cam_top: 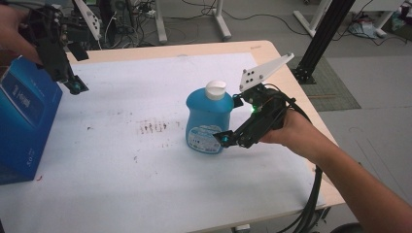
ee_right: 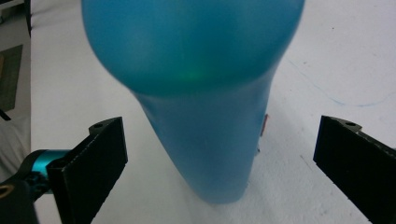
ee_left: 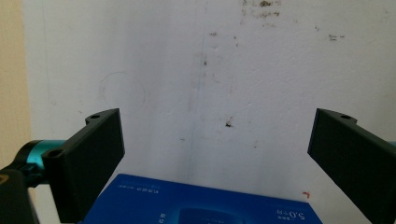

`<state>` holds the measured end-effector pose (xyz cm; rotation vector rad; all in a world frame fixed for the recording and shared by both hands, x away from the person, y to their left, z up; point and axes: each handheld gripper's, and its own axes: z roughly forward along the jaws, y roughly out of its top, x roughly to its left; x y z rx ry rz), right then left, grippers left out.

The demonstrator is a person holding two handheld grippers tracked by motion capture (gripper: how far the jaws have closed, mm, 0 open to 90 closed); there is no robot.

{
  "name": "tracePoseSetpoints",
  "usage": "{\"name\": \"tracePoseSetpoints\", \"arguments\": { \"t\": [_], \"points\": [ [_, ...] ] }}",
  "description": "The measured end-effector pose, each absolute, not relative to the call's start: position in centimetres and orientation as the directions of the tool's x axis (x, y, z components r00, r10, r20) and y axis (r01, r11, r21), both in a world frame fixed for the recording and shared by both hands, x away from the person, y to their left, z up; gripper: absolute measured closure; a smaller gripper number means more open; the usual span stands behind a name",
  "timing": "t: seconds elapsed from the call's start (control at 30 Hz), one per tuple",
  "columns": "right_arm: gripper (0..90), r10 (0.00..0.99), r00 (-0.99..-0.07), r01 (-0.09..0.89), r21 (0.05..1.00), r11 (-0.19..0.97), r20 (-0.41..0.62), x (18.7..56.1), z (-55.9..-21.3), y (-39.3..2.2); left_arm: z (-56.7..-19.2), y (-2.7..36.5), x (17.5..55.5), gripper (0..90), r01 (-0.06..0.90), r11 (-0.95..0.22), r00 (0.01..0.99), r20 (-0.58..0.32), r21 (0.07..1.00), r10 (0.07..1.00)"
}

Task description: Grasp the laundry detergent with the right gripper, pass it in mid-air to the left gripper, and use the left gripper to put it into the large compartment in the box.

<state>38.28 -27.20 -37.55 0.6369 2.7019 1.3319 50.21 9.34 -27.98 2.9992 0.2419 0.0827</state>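
Right now the blue bottle (cam_top: 208, 121) with its white cap (cam_top: 215, 90) stands upright near the middle of the white-covered table (cam_top: 121, 160). The right gripper (cam_top: 232, 119) sits just beside it, its 2 jaws spread wide on either side of the bottle's body; in the right gripper view neither jaw touches it. Over at the far left the left gripper (cam_top: 73, 85) hangs above the blue box (cam_top: 24, 121), jaws also wide apart and holding nothing.
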Motion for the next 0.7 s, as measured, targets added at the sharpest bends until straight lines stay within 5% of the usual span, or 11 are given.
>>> {"name": "tracePoseSetpoints", "arguments": {
  "t": [0.7],
  "points": [
    [5.6, 0.388, -0.912, 0.313, 0.833, 0.456, 0.13, 38.4, -39.3, -26.2, -28.1, 9.4, 50.2, 3.7, 0.156, -0.979, 0.986, 0.041, 0.133, 0.162]
  ]
}}
